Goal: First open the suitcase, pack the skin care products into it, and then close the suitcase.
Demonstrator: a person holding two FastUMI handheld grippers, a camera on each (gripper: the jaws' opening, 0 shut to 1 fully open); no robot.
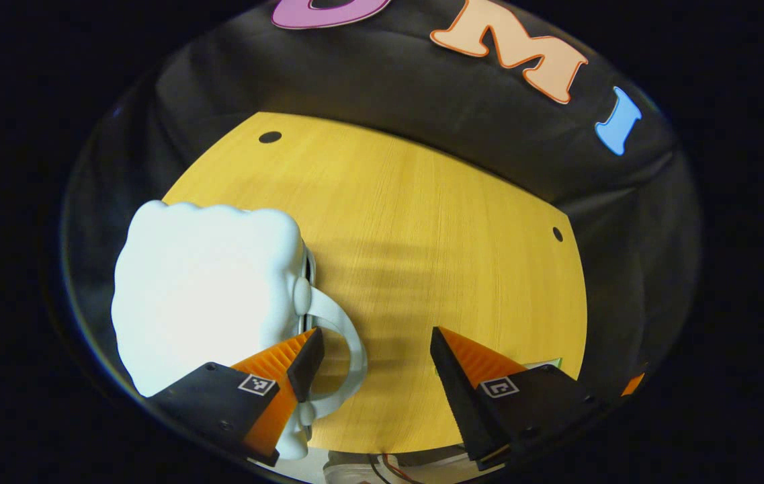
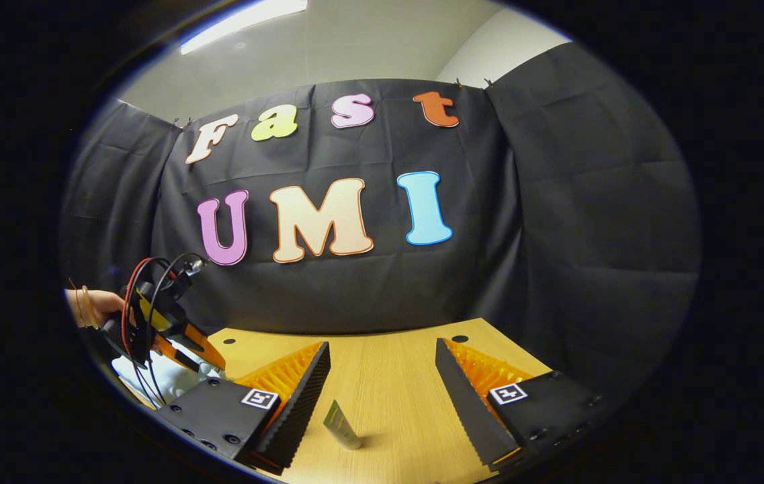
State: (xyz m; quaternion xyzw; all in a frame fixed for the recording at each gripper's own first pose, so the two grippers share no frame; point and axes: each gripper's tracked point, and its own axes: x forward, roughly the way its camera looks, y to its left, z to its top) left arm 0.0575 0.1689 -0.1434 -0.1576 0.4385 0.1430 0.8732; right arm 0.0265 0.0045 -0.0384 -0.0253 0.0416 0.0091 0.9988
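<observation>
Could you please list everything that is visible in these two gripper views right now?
suitcase: one, pale white-blue, closed, on the table's left part, in the left gripper view.
suitcase handle: one, white loop, at the left gripper's finger.
tube: one, pale green-grey, lying on the table between the right gripper's fingers.
table: one, yellow wood.
left gripper: open, beside the handle; seen farther off in the right gripper view.
right gripper: open, over the tube.
hand: one, holding the far gripper.
</observation>
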